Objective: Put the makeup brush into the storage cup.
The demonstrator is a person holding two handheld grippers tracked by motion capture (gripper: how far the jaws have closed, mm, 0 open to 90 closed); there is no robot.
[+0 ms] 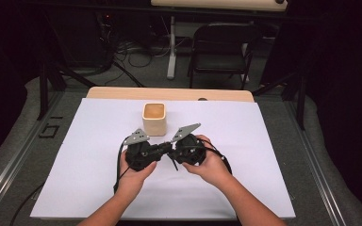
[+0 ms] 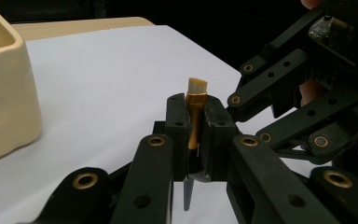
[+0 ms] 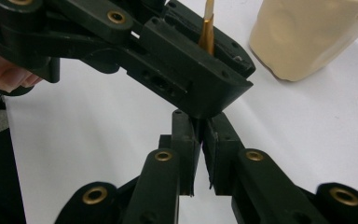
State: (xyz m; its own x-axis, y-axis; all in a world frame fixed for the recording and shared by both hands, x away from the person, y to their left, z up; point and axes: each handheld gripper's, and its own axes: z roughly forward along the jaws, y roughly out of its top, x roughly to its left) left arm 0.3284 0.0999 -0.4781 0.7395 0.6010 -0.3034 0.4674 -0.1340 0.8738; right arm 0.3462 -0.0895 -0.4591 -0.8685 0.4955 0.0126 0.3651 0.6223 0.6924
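The left tongs [image 2: 196,126] are clamped on a small brush [image 2: 196,100]: their two black jaws press on its gold ferrule from either side, the pale bristle tuft stands up above the jaw tips, and a thin grey handle end pokes out below them. In the right gripper view the same gold ferrule [image 3: 208,32] sits pinched in those jaws. The right tongs [image 3: 200,140] are drawn almost together, with only a thin slit between the jaws; whether anything is caught in that slit cannot be told. Their tips sit just under the left tongs' jaw block, nearly touching it.

In the high view the two tongs meet nose to nose at the middle of the worktop [image 1: 89,160], the left tongs [image 1: 162,149] pointing to the right and the right tongs [image 1: 172,151] pointing to the left. The person's left hand [image 1: 131,176] wraps its gripper from below and behind; the right hand [image 1: 214,165] does the same on its side, and both forearms come up from the bottom edge, angled inward. A cream square cup [image 1: 154,118] stands upright on the white sheet just beyond the tongs, apart from them.
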